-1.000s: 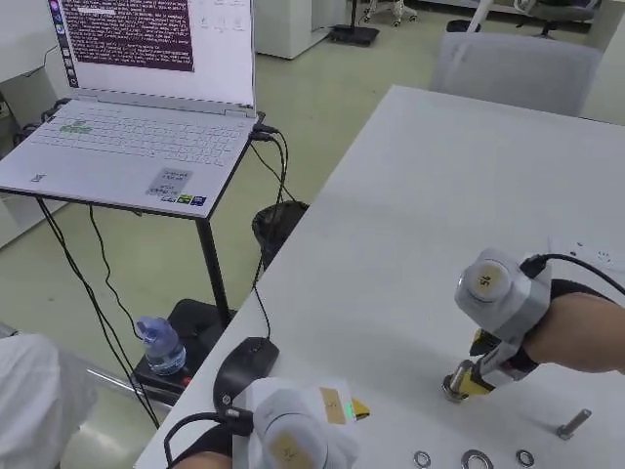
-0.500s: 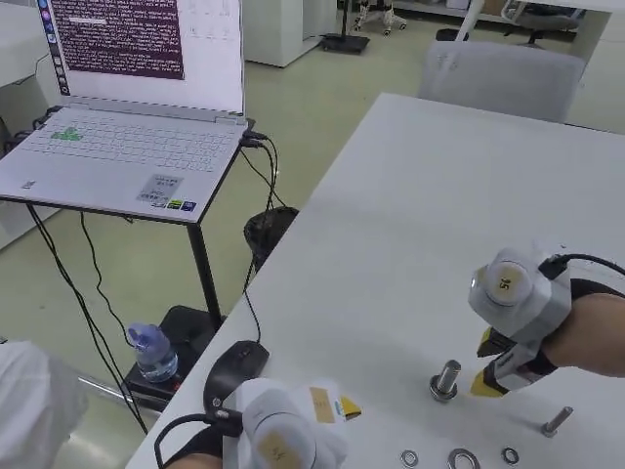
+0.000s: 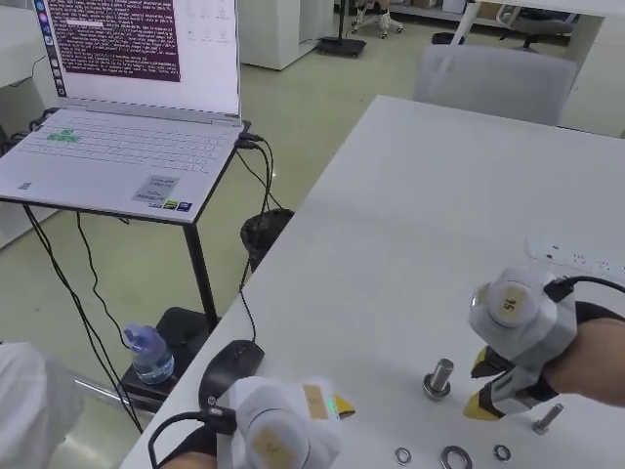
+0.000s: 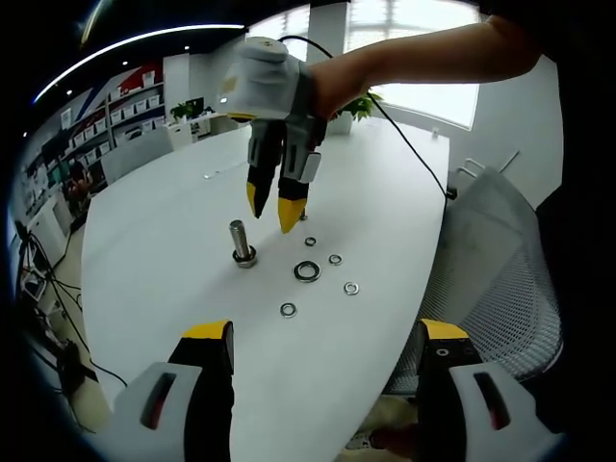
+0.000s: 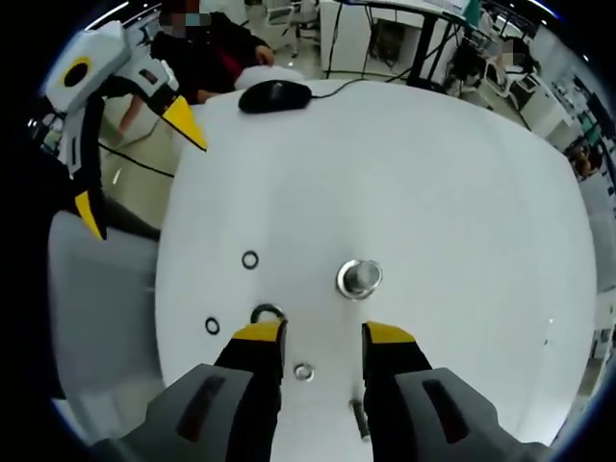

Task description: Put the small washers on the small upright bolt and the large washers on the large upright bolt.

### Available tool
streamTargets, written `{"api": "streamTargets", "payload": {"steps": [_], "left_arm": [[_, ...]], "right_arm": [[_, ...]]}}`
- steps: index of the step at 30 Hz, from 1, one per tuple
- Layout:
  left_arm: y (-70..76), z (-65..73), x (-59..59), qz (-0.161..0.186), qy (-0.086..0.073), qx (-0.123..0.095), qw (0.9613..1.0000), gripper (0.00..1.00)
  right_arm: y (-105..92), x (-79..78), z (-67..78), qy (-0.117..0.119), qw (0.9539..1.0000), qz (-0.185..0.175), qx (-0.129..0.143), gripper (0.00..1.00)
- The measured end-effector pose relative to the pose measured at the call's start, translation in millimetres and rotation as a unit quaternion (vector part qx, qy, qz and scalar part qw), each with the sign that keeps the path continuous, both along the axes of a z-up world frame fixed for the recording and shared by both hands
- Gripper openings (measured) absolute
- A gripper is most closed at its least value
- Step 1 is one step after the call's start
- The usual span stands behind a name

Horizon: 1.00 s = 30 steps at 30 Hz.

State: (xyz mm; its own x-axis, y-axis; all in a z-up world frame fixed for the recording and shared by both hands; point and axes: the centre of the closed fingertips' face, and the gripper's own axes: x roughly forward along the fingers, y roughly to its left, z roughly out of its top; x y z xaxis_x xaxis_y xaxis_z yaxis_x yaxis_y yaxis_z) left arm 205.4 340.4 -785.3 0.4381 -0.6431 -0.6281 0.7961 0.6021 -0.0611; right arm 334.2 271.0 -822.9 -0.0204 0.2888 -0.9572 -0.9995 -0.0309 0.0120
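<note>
The large bolt (image 3: 438,377) stands upright on the white table (image 3: 430,225), head down; it also shows in the left gripper view (image 4: 241,243) and from above in the right gripper view (image 5: 359,277). My right gripper (image 3: 482,387) hovers open just right of it, holding nothing. A small bolt (image 3: 546,418) lies on its side beyond that gripper. One large washer (image 3: 455,456) and small washers (image 3: 402,455) (image 3: 502,452) lie flat near the front edge. My left gripper (image 4: 325,332) is open and empty, well back from the washers (image 4: 307,270).
A black mouse (image 3: 227,363) sits at the table's left edge by my left gripper. A laptop (image 3: 127,147) stands on a stand to the left, a power strip (image 3: 576,256) lies at the right, and a grey chair (image 3: 493,73) is at the far end.
My right gripper has opened and let go of the large bolt, drawing back to the right. The bolt stays standing upright by itself.
</note>
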Motion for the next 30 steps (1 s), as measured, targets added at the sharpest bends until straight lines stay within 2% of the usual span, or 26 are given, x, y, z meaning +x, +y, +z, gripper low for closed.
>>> {"api": "streamTargets", "payload": {"steps": [8,12,18,25,30], "left_arm": [[1.3,-0.1,0.3,0.001,0.000,-0.001,1.0000,0.77],[1.7,-0.2,-0.3,0.002,0.000,-0.001,1.0000,0.77],[1.4,-1.2,-1.0,0.000,0.001,0.000,1.0000,0.76],[2.1,-0.4,-1.7,-0.001,0.000,0.002,1.0000,0.75],[5.4,-0.4,-0.5,0.005,-0.005,0.003,1.0000,0.75]], "right_arm": [[-5.0,-24.9,-6.6,0.012,0.9998,0.013,0.008,0.33],[-7.1,-31.6,-9.1,0.013,0.9998,0.010,0.012,0.33],[-6.1,-38.9,-16.2,0.002,0.9997,0.014,0.018,0.33],[-8.1,-45.8,-33.6,-0.006,0.9998,0.019,0.010,0.33],[-6.6,-47.6,-42.9,0.001,0.9999,0.012,0.004,0.33]]}}
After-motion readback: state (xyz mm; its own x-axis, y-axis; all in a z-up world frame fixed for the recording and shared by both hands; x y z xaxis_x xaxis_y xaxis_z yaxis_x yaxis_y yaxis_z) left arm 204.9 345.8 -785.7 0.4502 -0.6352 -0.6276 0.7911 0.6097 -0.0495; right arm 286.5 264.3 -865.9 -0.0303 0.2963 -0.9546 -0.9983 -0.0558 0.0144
